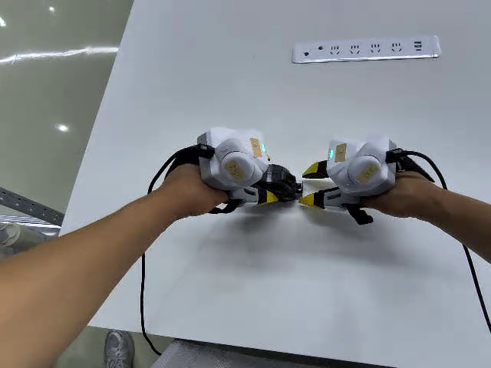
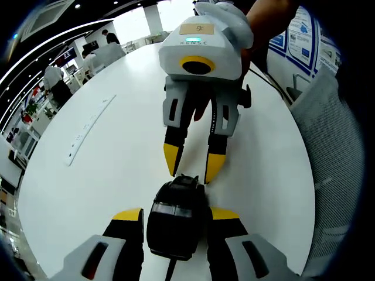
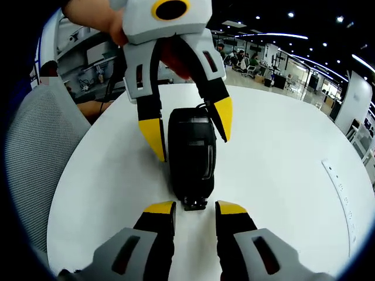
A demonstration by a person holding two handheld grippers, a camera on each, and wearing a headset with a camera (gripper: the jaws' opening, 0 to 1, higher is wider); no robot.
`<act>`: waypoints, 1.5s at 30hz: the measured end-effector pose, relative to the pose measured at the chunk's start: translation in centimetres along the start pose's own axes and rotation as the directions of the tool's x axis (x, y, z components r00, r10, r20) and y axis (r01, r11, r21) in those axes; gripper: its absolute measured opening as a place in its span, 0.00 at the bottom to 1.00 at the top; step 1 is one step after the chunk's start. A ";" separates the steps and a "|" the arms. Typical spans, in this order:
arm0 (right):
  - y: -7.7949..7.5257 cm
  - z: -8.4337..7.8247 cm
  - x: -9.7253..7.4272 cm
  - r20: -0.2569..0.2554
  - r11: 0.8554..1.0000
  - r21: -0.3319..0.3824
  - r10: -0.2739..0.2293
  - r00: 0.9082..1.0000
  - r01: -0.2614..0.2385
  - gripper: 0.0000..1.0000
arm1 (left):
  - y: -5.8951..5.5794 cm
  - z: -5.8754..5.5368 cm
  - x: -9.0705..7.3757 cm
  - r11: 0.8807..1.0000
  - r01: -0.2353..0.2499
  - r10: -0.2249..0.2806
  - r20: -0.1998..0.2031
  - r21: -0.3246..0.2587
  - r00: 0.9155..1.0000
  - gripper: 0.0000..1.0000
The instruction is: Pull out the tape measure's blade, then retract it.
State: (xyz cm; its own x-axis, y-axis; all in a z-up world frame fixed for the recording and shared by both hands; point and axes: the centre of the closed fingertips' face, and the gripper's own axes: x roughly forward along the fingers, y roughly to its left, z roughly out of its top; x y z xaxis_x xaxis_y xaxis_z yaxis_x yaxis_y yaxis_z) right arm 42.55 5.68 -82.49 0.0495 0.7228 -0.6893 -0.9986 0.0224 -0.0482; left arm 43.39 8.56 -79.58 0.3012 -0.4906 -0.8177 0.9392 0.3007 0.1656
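- L gripper (image 2: 176, 214) clenched on black plastic tape measure (image 3: 191, 155), over white tabletop (image 1: 322, 291).
- R gripper (image 3: 195, 209) at its 3 o'clock, jaws apart, tips just beside tape's nose.

My white table (image 1: 230, 291) spreads across the head view, a white power strip (image 1: 366, 49) lying flat on it at upper right. Glossy grey floor (image 1: 46, 92) runs down the left, with a shoe (image 1: 119, 349) at the bottom edge. A grey mesh chair back (image 3: 29, 175) stands at lower left of the right gripper view.
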 end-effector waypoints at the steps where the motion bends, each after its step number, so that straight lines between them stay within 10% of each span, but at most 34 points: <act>1: -0.1 0.0 0.1 -0.002 1.000 -0.002 0.000 1.000 0.000 0.22 | 0.0 0.0 0.0 1.000 0.000 0.000 -0.001 0.004 1.000 0.38; 45: -0.2 -0.9 0.5 -0.037 0.989 -0.136 0.045 0.998 -0.050 0.09 | 0.1 -0.2 0.4 0.999 0.045 -0.044 -0.050 0.027 0.998 0.30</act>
State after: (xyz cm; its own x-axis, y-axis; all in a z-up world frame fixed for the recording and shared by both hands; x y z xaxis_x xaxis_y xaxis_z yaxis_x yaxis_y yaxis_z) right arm 42.74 5.40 -83.46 0.0051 0.6968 -0.7172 -0.9878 -0.1081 -0.1120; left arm 43.59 8.56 -79.96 0.2513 -0.4615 -0.8508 0.9559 0.2561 0.1434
